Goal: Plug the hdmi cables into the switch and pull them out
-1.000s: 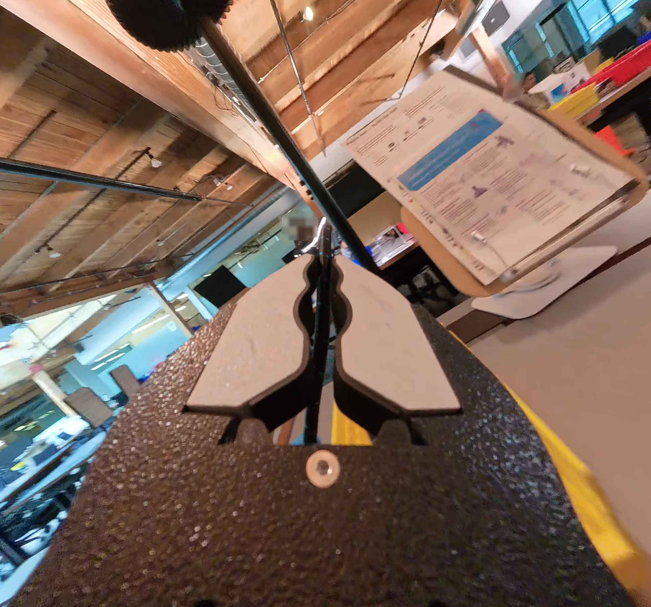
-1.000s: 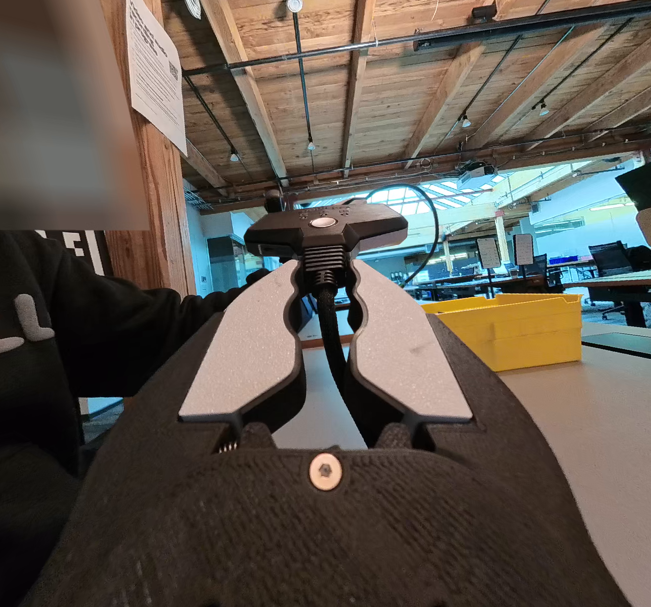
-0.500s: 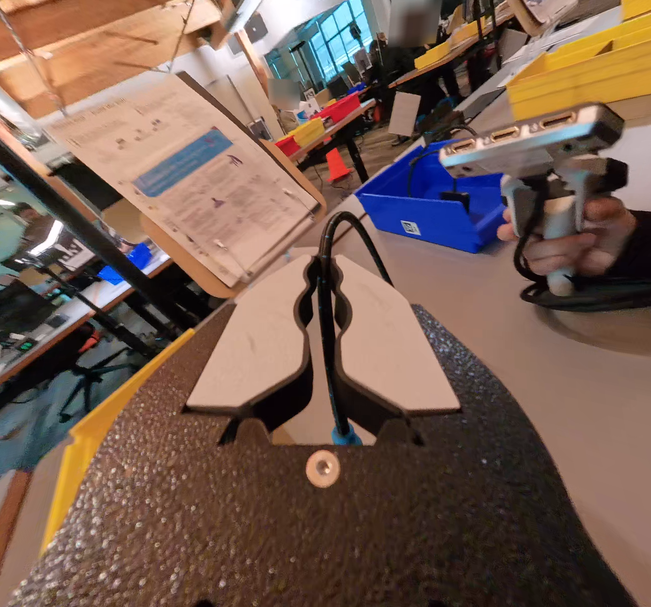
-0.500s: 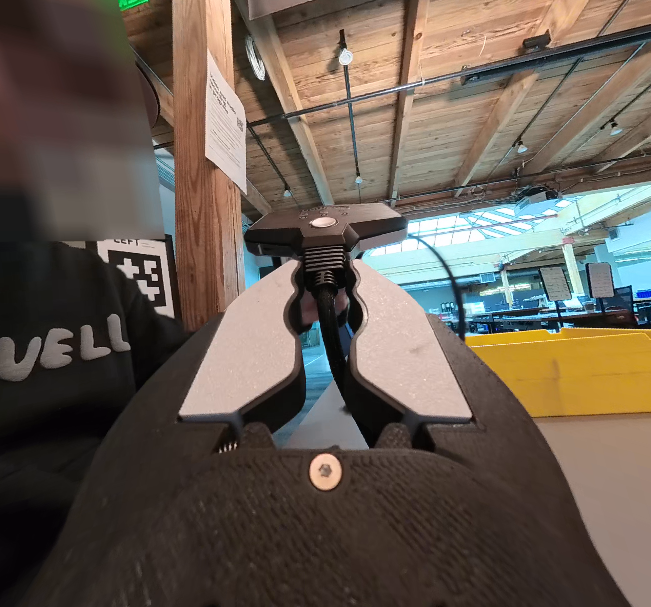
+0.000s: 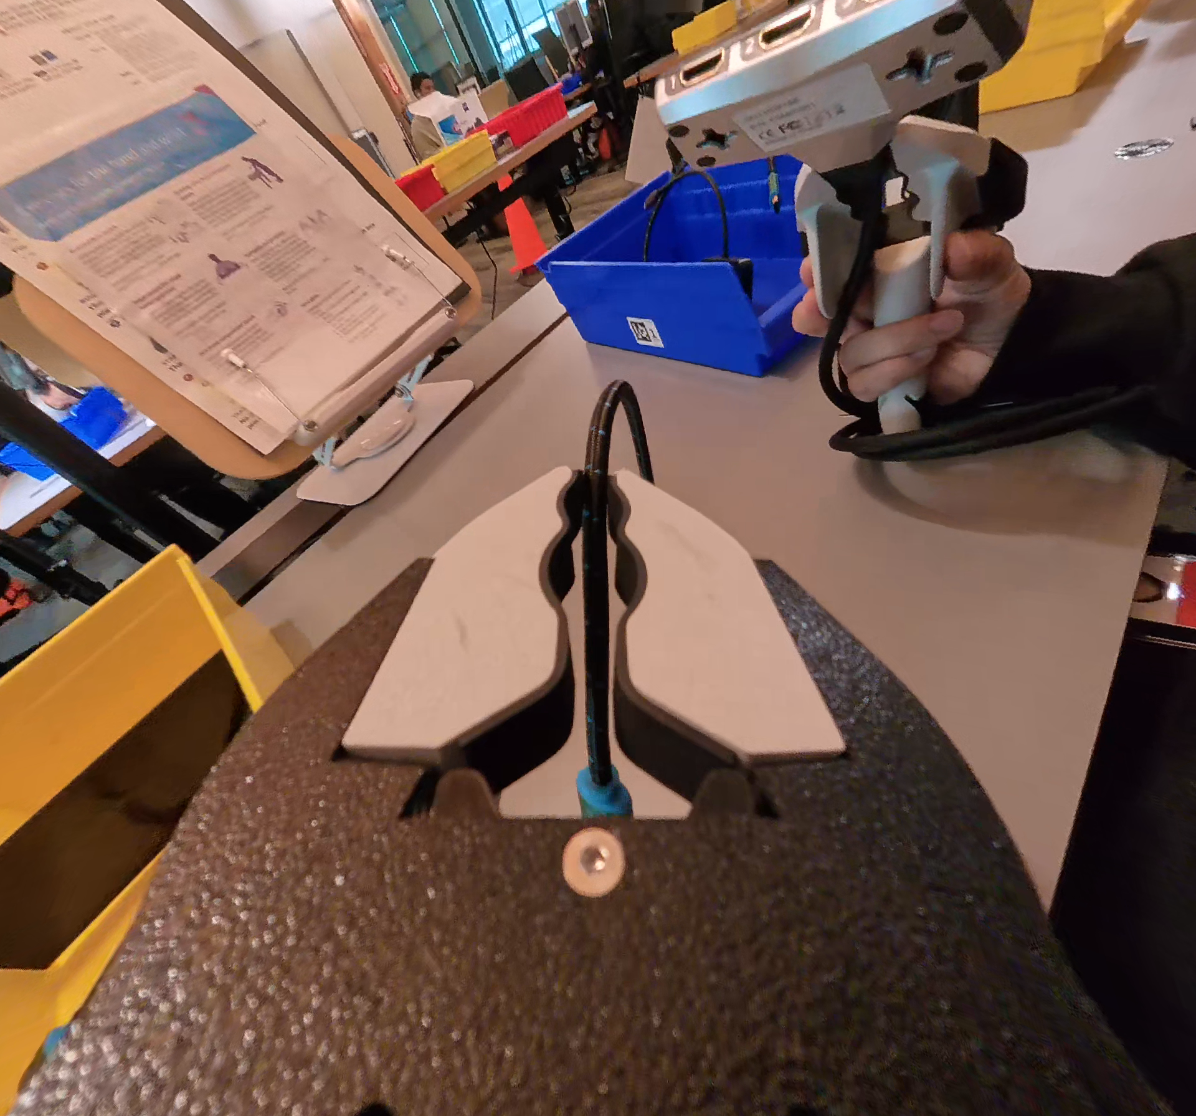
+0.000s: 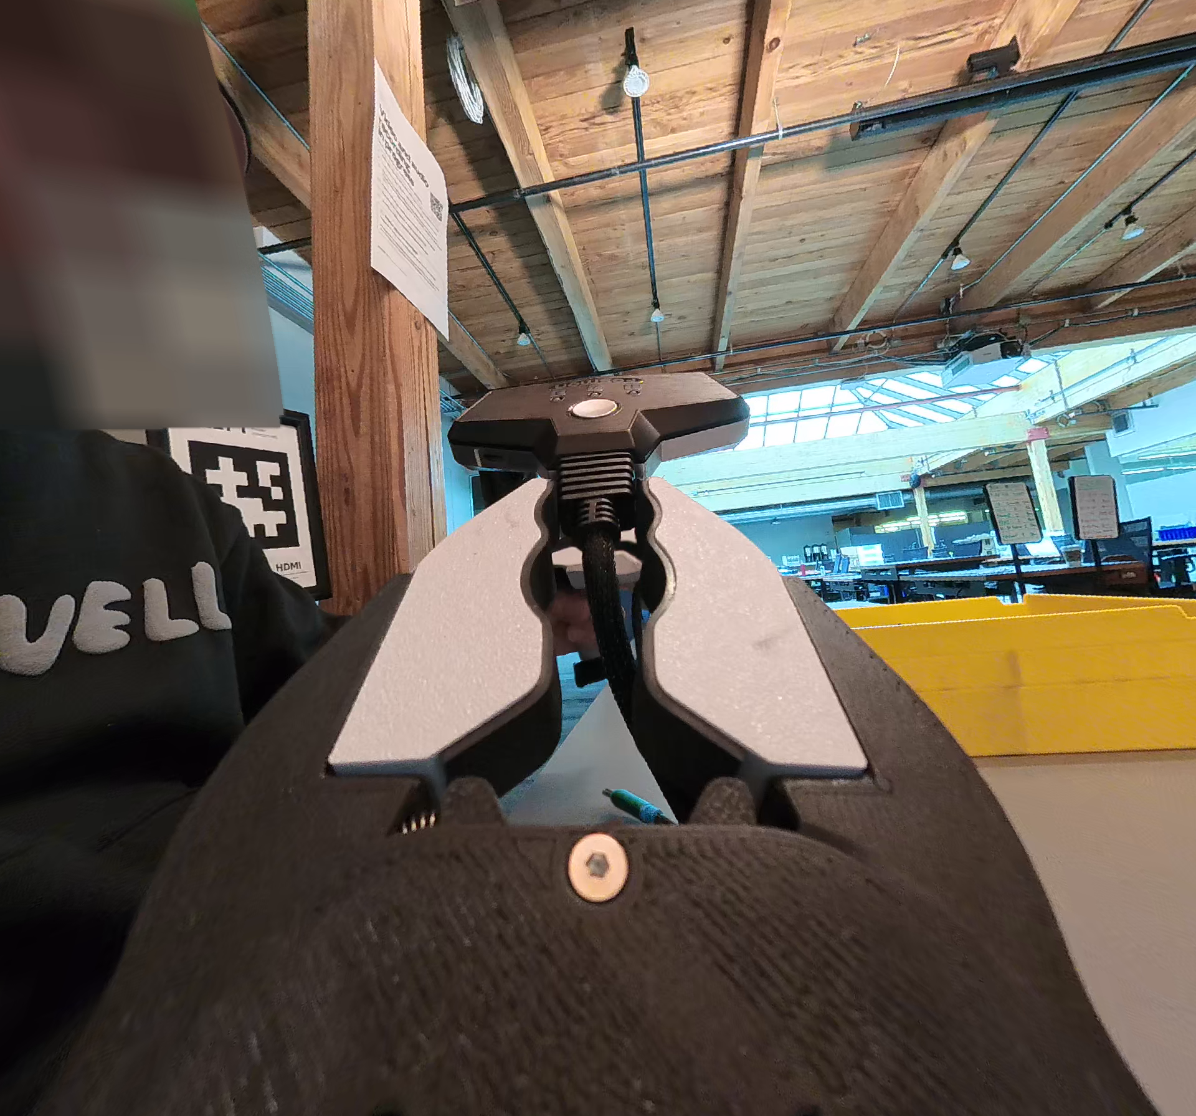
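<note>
left claw (image 5: 594,489) pinches the hdmi cable (image 5: 595,632); right claw (image 6: 598,502) grips the switch (image 6: 598,421).

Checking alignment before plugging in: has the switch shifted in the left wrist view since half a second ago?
Yes. The switch sits higher and nearer, now above the blue bin, not right of it.

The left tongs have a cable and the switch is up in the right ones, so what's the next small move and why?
Probably swing the left tongs, shut on the black cable, up and right toward the switch. Its ports look empty, and the cable's plug isn't visible ahead of the tips, so regripping may be needed first.
</note>
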`<action>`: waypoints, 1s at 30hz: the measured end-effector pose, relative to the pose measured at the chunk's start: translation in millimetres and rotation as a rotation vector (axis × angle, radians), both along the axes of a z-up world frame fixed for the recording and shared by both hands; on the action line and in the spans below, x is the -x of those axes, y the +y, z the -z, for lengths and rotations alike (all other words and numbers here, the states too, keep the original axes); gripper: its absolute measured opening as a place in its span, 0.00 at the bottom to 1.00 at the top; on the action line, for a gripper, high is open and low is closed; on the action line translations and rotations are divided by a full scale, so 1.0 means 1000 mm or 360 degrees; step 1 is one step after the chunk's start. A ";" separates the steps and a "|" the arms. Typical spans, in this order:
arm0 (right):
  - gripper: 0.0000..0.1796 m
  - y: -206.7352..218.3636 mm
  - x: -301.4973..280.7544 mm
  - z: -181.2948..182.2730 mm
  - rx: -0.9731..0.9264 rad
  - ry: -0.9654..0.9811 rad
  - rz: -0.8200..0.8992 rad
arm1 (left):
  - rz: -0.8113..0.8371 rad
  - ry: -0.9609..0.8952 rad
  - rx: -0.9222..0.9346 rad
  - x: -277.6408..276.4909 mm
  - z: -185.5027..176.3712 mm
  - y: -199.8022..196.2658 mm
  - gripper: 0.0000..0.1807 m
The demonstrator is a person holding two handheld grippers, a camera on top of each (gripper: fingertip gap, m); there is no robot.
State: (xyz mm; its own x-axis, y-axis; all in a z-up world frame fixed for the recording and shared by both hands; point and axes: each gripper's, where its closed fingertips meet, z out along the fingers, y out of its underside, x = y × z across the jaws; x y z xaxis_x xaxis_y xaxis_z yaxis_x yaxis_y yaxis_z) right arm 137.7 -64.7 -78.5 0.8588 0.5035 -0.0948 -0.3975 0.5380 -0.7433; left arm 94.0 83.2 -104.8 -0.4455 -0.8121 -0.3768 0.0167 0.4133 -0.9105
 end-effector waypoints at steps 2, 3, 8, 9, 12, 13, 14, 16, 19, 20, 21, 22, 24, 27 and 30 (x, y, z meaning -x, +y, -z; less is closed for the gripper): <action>0.12 -0.001 0.000 0.000 -0.0006 0.0001 0.0001 | 0.0019 0.0069 -0.0005 -0.002 0.005 -0.007 0.04; 0.12 -0.001 -0.001 -0.001 -0.0008 0.0003 0.0004 | 0.0050 0.0103 -0.0005 -0.002 0.008 -0.013 0.04; 0.12 -0.003 -0.002 -0.002 -0.0025 0.0013 0.0014 | 0.0267 0.0354 -0.0091 0.004 0.027 -0.043 0.11; 0.12 -0.003 -0.003 -0.002 -0.0028 0.0018 0.0017 | 0.0297 0.0393 -0.0109 0.005 0.030 -0.045 0.12; 0.12 -0.004 -0.003 -0.002 -0.0031 0.0019 0.0018 | 0.0422 0.0512 -0.0037 0.013 0.033 -0.053 0.18; 0.12 -0.003 -0.003 -0.002 -0.0024 0.0016 0.0019 | 0.0463 0.0542 0.0019 0.016 0.031 -0.055 0.18; 0.12 -0.002 -0.003 -0.002 -0.0018 0.0013 0.0019 | 0.0508 0.0564 0.0077 0.019 0.029 -0.057 0.20; 0.12 -0.001 -0.002 -0.001 -0.0008 0.0004 0.0020 | 0.0518 0.0581 0.0133 0.020 0.028 -0.055 0.21; 0.12 -0.001 -0.002 -0.001 -0.0008 0.0004 0.0022 | 0.0515 0.0585 -0.0015 0.023 0.038 -0.049 0.20; 0.12 -0.001 -0.003 -0.001 -0.0010 0.0006 0.0025 | 0.0524 0.0587 -0.0122 0.025 0.043 -0.046 0.19; 0.12 -0.001 -0.003 -0.001 -0.0011 0.0009 0.0023 | 0.0533 0.0594 -0.0256 0.028 0.050 -0.042 0.19; 0.12 -0.001 -0.003 -0.001 -0.0011 0.0009 0.0022 | 0.0533 0.0612 -0.0391 0.030 0.058 -0.038 0.19; 0.12 -0.001 -0.002 -0.001 -0.0008 0.0004 0.0023 | 0.0514 0.0700 -0.0600 0.035 0.073 -0.027 0.18; 0.12 0.000 -0.001 -0.001 -0.0004 -0.0003 0.0020 | 0.0522 0.0798 -0.0831 0.041 0.094 -0.014 0.16; 0.12 0.000 0.000 -0.001 -0.0004 -0.0007 0.0013 | 0.0581 0.0769 -0.1167 0.047 0.109 -0.002 0.18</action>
